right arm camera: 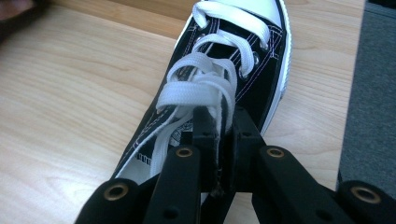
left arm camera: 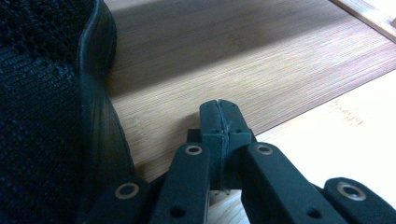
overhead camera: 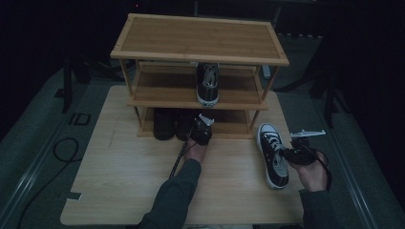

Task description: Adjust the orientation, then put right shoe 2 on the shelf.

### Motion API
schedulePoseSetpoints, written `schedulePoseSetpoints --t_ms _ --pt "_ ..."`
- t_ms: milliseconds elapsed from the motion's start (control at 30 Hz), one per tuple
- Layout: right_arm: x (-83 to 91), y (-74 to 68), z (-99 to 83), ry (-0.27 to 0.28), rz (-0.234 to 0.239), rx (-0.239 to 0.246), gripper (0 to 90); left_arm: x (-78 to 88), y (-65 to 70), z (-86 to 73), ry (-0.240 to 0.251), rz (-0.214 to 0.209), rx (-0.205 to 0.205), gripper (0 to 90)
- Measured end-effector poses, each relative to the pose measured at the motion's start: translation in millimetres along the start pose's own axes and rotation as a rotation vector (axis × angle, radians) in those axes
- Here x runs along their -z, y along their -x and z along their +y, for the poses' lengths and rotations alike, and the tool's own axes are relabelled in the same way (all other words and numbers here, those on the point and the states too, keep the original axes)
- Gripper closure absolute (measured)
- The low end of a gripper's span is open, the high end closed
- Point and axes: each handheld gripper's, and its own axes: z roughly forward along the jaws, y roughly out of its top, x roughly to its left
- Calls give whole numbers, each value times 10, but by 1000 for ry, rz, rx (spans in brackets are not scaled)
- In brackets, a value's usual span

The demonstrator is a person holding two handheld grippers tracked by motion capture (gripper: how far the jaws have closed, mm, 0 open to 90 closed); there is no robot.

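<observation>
**Racking sneakers – one shelved, one in the grip**

Gripping the tongue of a black canvas sneaker (right arm camera: pixel 219 79) with white laces, the right gripper (right arm camera: pixel 218 122) has its jaws nearly together, clenched on the fabric just behind the lacing. In the high view this sneaker (overhead camera: pixel 273 155) lies on the wooden table (overhead camera: pixel 119 181), right of centre, just in front of the bamboo shoe rack (overhead camera: pixel 199 38) and apart from it. Long axis runs roughly away from the person – white toe cap toward the rack, heel toward the person's side, leaning slightly right at the heel.

Progress, as I read it: its mate (overhead camera: pixel 208 83) already stands on the middle shelf, heel facing out. Dark black shoes (overhead camera: pixel 165 124) sit on the bottom shelf. So the held sneaker is likely what remains to be lifted and placed.

Left gripper (left arm camera: pixel 220 120) – jaws pressed fully together, nothing between them – rests at the bottom shelf's front edge, just beside a black shoe (left arm camera: pixel 46 116).
</observation>
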Motion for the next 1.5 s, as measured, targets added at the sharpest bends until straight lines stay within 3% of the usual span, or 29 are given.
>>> schedulePoseSetpoints --t_ms 267,600,1033,1500 --pt "5 -43 45 2 63 49 838 1 0 0 0 1 -1 900" --pt "3 -107 166 3 140 148 838 1 0 0 0 1 -1 900" --pt "114 -223 343 -4 179 292 838 0 2 0 0 1 0 900" --pt "172 -240 517 5 240 395 837 0 2 -1 0 1 0 900"
